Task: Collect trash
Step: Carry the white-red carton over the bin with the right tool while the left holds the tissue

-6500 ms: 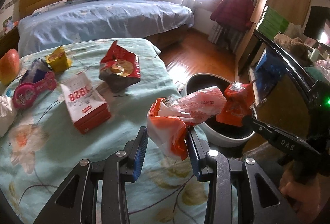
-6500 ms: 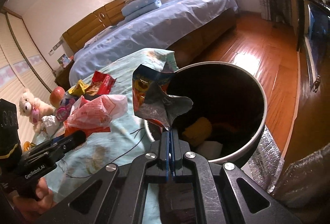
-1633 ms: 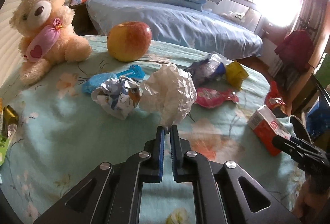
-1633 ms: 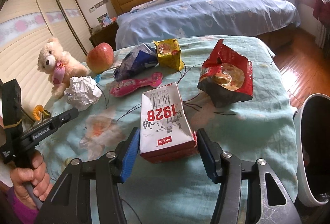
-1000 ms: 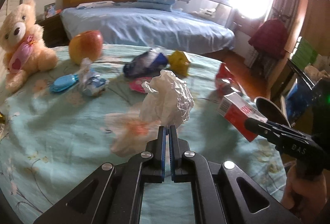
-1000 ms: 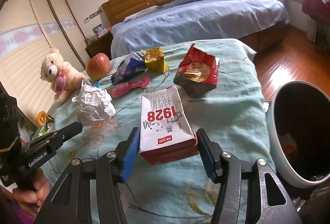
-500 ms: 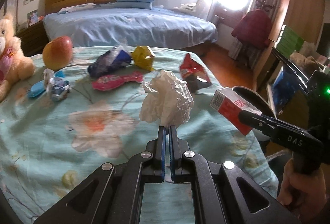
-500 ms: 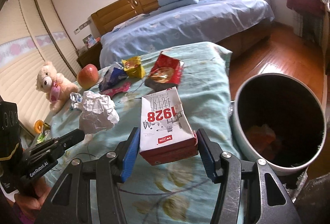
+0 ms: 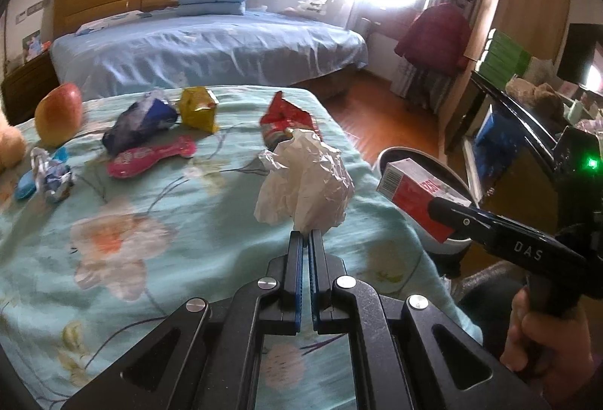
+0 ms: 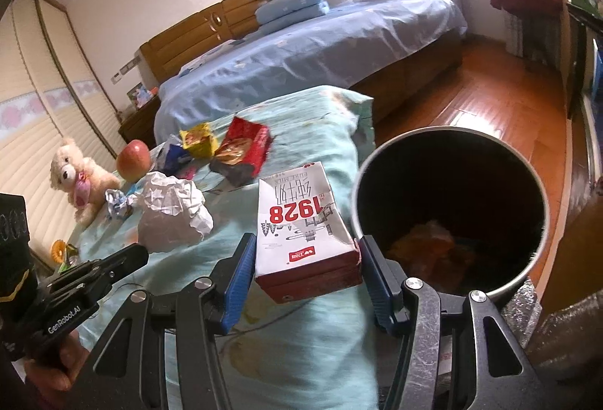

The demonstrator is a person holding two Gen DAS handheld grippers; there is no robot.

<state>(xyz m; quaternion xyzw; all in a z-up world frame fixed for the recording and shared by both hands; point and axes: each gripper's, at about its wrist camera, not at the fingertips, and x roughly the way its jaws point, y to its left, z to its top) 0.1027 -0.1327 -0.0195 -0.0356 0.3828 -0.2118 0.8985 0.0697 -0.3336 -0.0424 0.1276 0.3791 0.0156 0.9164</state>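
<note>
My left gripper (image 9: 306, 240) is shut on the bottom edge of a crumpled white paper ball (image 9: 307, 181), held above the flowered bedspread (image 9: 124, 232). The same paper ball (image 10: 169, 212) shows at the left in the right wrist view. My right gripper (image 10: 307, 259) grips a red and white milk carton (image 10: 303, 225) marked 1928 between its blue pads, just left of the round trash bin (image 10: 450, 210). In the left wrist view the carton (image 9: 418, 193) hangs at the bin's rim (image 9: 422, 153). Orange trash lies at the bottom of the bin.
On the bedspread lie a red snack bag (image 9: 284, 119), a yellow packet (image 9: 198, 108), a dark blue wrapper (image 9: 139, 125), a pink wrapper (image 9: 150, 157), a foil wrapper (image 9: 54, 174), an apple (image 9: 58, 114) and a teddy bear (image 10: 77, 172). A blue bed stands behind.
Both grippers have swung right toward the bin with their loads still held. The bin now fills the right of the right wrist view and the carton sits beside its rim.
</note>
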